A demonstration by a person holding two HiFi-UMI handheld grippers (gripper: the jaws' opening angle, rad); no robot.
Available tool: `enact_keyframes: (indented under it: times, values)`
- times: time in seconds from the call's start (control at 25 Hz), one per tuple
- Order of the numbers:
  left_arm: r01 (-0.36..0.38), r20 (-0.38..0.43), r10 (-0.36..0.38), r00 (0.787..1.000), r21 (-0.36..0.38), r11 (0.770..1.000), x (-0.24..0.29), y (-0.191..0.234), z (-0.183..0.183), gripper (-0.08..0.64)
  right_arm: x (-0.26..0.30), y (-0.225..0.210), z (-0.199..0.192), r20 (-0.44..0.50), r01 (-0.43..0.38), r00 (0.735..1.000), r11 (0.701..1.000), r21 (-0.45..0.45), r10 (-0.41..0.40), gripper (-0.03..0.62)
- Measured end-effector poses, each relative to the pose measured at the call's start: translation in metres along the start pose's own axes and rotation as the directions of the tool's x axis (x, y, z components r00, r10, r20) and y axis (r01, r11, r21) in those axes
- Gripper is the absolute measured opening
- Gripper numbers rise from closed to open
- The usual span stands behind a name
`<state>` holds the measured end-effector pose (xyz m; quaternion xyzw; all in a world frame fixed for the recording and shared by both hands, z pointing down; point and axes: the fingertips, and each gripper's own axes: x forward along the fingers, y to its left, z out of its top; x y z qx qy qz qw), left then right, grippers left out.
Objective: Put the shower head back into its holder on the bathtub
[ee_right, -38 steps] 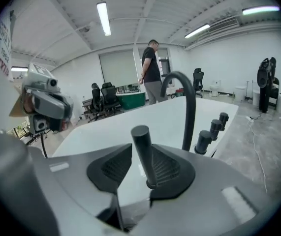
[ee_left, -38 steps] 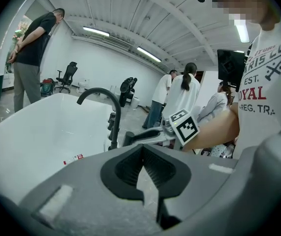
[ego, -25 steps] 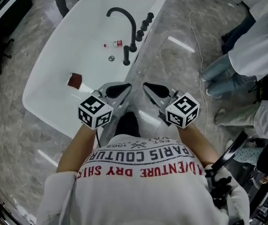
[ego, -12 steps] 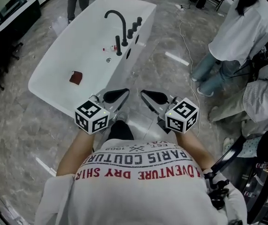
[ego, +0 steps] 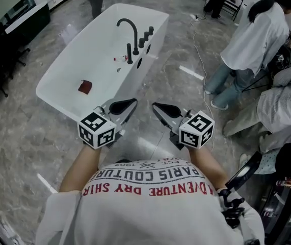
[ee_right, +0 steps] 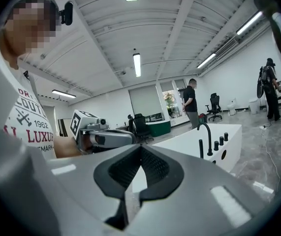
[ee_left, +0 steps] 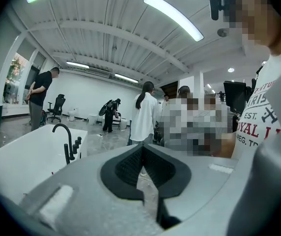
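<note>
Head view: I've got both tools held out in front of chest, over marble floor [ego: 23,131], well short of bathtub [ego: 69,70] near end. My left tool [ego: 132,103] has jaws together, nothing between. Right tool [ego: 156,106] same deal, pads closed, empty. Shower head [ego: 129,53], slim black stick, stands upright on tub's right rim just beside curved faucet [ego: 129,29], looks seated in holder. Knobs [ego: 146,34] further along same rim. Red thing [ego: 84,88] lies on tub bottom. People [ego: 247,50] stand off to the right.
</note>
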<state>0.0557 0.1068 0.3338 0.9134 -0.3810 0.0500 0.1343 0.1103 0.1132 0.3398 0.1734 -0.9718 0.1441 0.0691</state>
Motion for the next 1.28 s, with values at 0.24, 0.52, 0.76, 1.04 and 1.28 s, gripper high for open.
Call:
enact_keyframes:
  times: [0.24, 0.52, 0.76, 1.04, 1.28]
  values:
    - [0.006, -0.016, -0.007, 1.000, -0.022, 1.000, -0.017, -0.017, -0.016, 0.003, -0.009, 0.025, -0.016, 0.010, 0.006, 1.000, 1.000, 0.011, -0.006, 0.004]
    - [0.036, -0.006, -0.036, 0.999, 0.007, 0.999, -0.056, -0.047, -0.017, 0.003, -0.020, 0.075, -0.023, 0.015, 0.039, 0.999, 0.999, 0.008, -0.039, 0.005]
    - [0.062, -0.001, -0.062, 0.998, 0.032, 0.998, -0.098, -0.076, -0.020, 0.003, -0.028, 0.123, -0.027, 0.037, 0.071, 0.997, 0.997, 0.001, -0.071, 0.003]
    - [0.072, 0.005, -0.072, 0.997, 0.049, 0.996, -0.130, -0.094, -0.024, 0.003, -0.026, 0.161, -0.032, 0.052, 0.076, 0.996, 0.997, -0.006, -0.075, 0.003]
    - [0.073, 0.003, -0.074, 0.997, 0.044, 0.996, -0.151, -0.100, -0.035, 0.003, -0.020, 0.182, -0.041, 0.051, 0.075, 0.996, 0.997, -0.006, -0.074, 0.003]
